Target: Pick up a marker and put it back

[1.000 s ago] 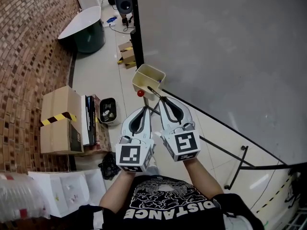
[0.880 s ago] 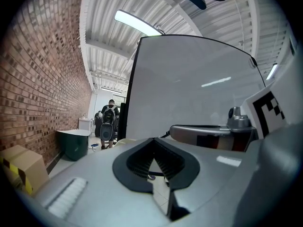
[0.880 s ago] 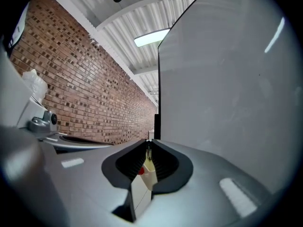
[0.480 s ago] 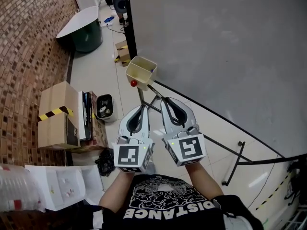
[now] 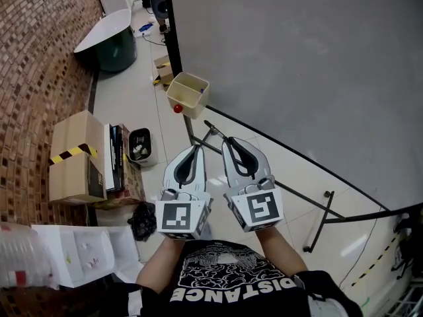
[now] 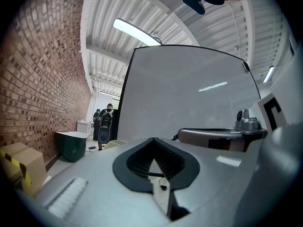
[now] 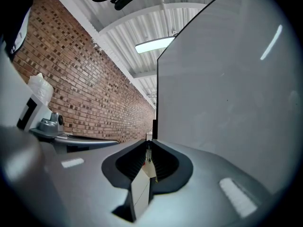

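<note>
A cream marker holder (image 5: 188, 92) hangs at the lower corner of the whiteboard (image 5: 297, 71), with a red round knob (image 5: 178, 108) below it. My right gripper (image 5: 228, 140) is shut on a thin black marker (image 5: 211, 126) that pokes forward from its tips, short of the holder. In the right gripper view the marker (image 7: 148, 153) shows as a thin sliver between the closed jaws of the right gripper (image 7: 147, 148). The left gripper (image 5: 197, 150) is held beside it, shut and empty; in its own view the left gripper (image 6: 152, 141) has only floor showing past its pads.
Cardboard boxes (image 5: 74, 156) and a small black bin (image 5: 140, 144) sit on the floor at left by the brick wall (image 5: 33, 58). A dark green tub (image 5: 114, 41) stands farther back. Whiteboard stand legs (image 5: 317, 224) cross the floor at right. People (image 6: 106, 122) stand far off.
The holder has slid up and left in the head view, so it now lies farther from the grippers. Both grippers stay side by side, the marker still in the right one.
</note>
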